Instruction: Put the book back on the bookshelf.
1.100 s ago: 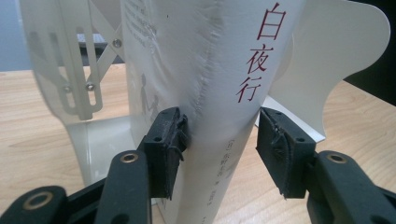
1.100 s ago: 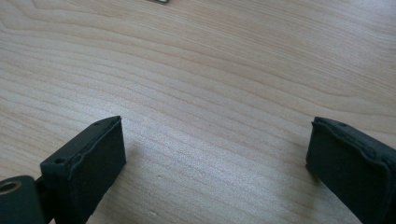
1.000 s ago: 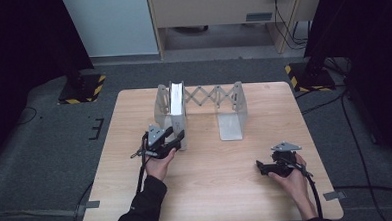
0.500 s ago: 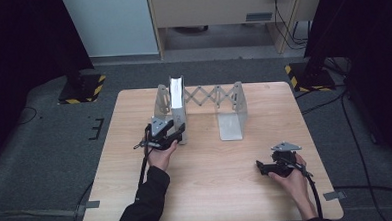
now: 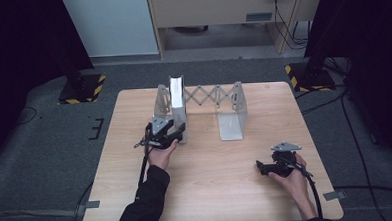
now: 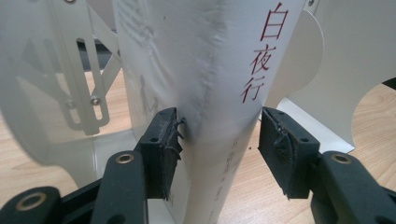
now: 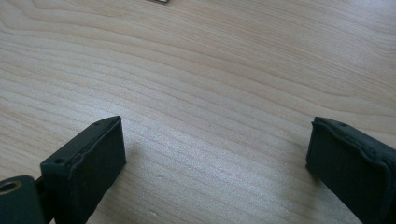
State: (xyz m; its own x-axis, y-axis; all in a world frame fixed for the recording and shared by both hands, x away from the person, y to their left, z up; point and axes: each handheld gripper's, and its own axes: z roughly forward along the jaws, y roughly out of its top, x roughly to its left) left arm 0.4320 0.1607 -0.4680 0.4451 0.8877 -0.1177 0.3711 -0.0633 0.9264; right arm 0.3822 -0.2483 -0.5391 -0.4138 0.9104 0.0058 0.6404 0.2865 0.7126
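Note:
A white book (image 5: 177,97) with red characters on its spine (image 6: 212,70) stands upright at the left end of a white expanding metal book rack (image 5: 218,96). My left gripper (image 5: 179,131) is at the book's lower spine. In the left gripper view it (image 6: 219,144) is open with one jaw on each side of the spine; the left pad (image 6: 163,149) is against the cover and a gap shows at the right pad (image 6: 280,149). My right gripper (image 5: 261,166) rests low over the bare wooden table (image 7: 210,70) at the front right, open (image 7: 215,154), nothing between its jaws.
The rack's right bookend (image 5: 232,116) stands with its base plate flat on the table. Behind the table are grey carpet, a pale cabinet (image 5: 107,22) and yellow-black striped stand feet (image 5: 85,88) at both sides.
My left gripper has moved forward to the book, and its jaws now straddle the spine. The right gripper has stayed in place.

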